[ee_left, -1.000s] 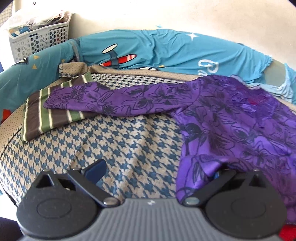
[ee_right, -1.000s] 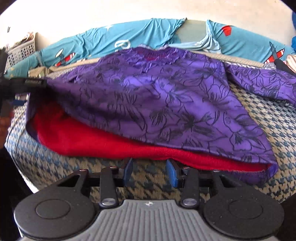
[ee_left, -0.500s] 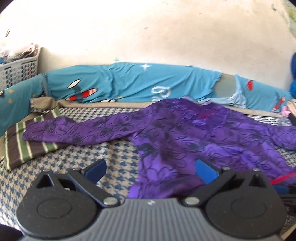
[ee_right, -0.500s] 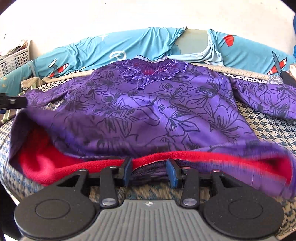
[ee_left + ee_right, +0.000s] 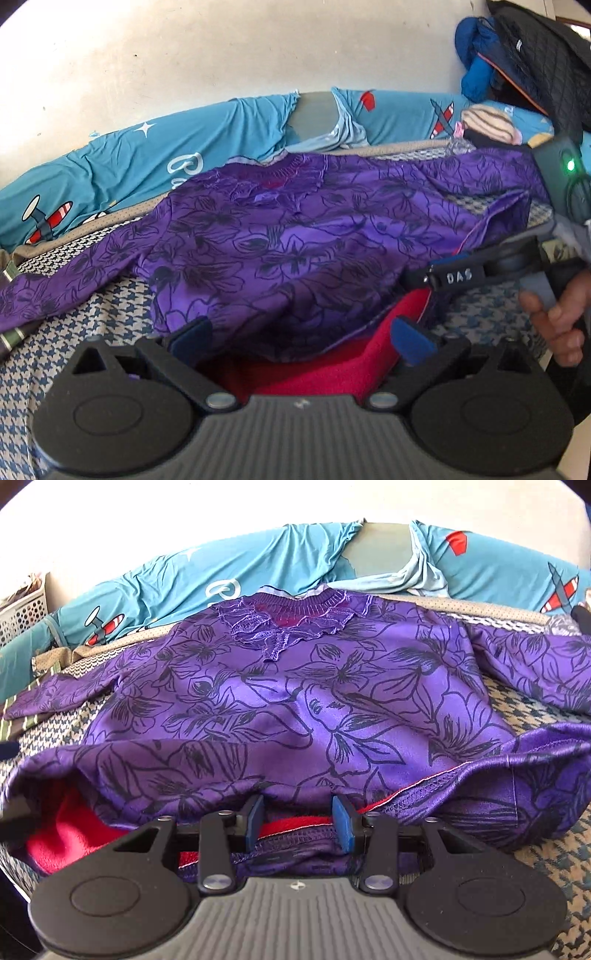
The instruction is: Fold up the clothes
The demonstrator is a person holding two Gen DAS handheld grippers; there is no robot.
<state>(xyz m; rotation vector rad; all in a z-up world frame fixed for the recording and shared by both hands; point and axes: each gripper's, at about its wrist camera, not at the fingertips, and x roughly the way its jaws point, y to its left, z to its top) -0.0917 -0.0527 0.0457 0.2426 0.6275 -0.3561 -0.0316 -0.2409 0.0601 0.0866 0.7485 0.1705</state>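
Two risks stand out: the slippery hem may slide from the right gripper (image 5: 299, 821), whose narrowly parted jaws pinch bunched purple-and-red fabric, and the fleece lining may fold unevenly. The purple floral top (image 5: 295, 701) lies spread on the houndstooth bed cover (image 5: 546, 716), collar toward the frame's top, sleeves out to both edges, hem at bottom centre. The left gripper (image 5: 303, 339) gapes wide over the hem, seemingly gripping nothing.
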